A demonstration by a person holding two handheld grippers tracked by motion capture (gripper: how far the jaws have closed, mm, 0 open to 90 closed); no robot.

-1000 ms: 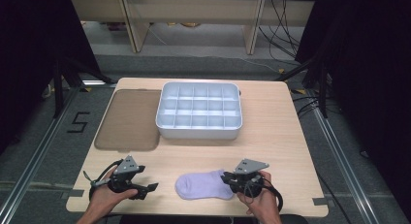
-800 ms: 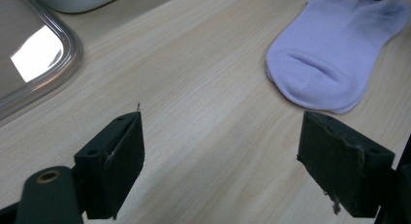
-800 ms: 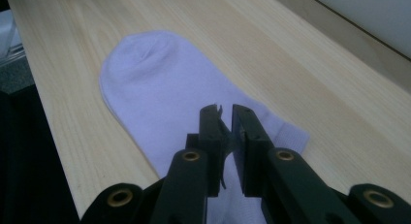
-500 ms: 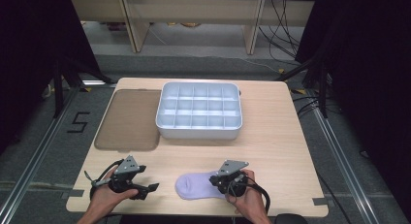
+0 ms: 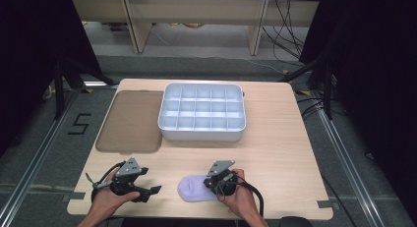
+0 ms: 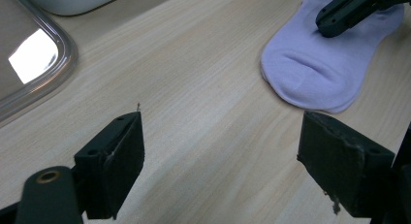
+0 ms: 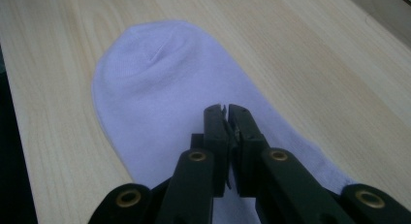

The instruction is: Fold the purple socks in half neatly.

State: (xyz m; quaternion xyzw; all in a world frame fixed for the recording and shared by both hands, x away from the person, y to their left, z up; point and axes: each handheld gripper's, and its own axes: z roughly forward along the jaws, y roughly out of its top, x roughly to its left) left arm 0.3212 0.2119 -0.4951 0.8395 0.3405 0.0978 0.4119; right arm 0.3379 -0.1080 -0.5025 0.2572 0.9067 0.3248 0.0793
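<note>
A pale lilac sock (image 5: 193, 190) lies flat near the table's front edge, toe to the left. My right gripper (image 5: 210, 184) is over the sock's middle, jaws shut and pointing toward the toe. In the right gripper view the shut tips (image 7: 225, 112) sit just above the sock (image 7: 160, 88), and I see no cloth pinched between them. My left gripper (image 5: 150, 192) rests at the front left with its jaws wide open and nothing between them. Beyond my left gripper (image 6: 220, 151) in its own view are the sock's toe (image 6: 315, 69) and the right gripper's jaws (image 6: 346, 10) on the sock.
A white tray (image 5: 201, 133) divided into several compartments stands at the middle back of the wooden table. A brown see-through lid (image 5: 130, 121) lies flat to its left, its rim (image 6: 58, 64) close to my left gripper. The floor drops away past the table's edges.
My right gripper has slid left from the sock's cuff end to over its middle. The sock's toe and the left gripper have stayed in place.
</note>
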